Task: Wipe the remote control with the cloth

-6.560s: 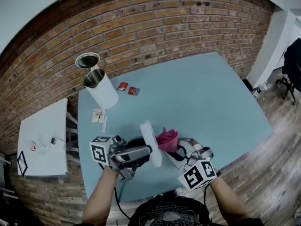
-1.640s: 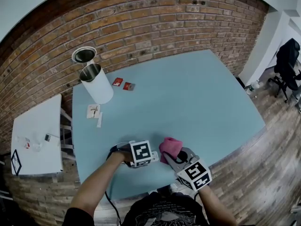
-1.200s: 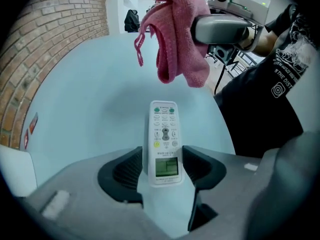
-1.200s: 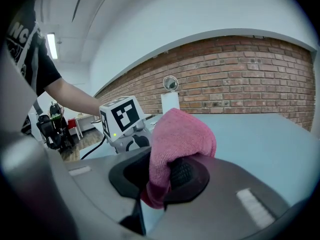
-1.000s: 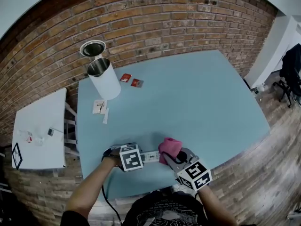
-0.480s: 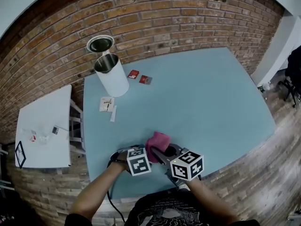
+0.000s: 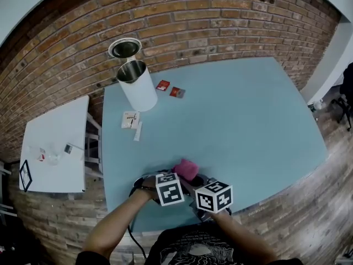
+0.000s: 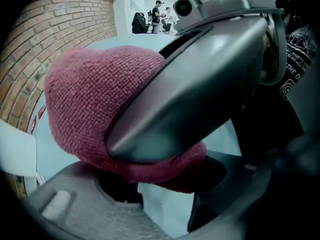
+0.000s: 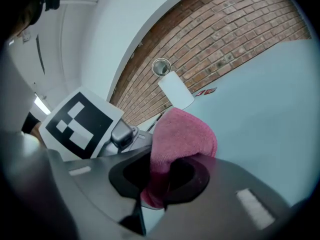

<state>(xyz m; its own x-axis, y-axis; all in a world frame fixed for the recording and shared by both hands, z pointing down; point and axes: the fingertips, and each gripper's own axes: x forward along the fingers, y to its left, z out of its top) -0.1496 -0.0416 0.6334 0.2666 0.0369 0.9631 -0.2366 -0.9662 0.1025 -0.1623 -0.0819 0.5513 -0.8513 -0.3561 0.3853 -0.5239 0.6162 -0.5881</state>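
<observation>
The big blue table [image 7: 248,109] holds a white can [image 7: 140,87] at its far corner; at the near edge the left gripper [image 8: 167,209] points down, jaws wide apart and just closing a little; something pale fills the gap, and I cannot tell if it is the remote control; the right gripper [image 9: 157,184] pinches the pink cloth [image 9: 182,134], which sits just over the left jaws; two small red packets [image 7: 163,85] lie by the can.

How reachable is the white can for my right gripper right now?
Probably yes: only bare table lies between right gripper and can, though its jaws are shut on the pink cloth.
</observation>
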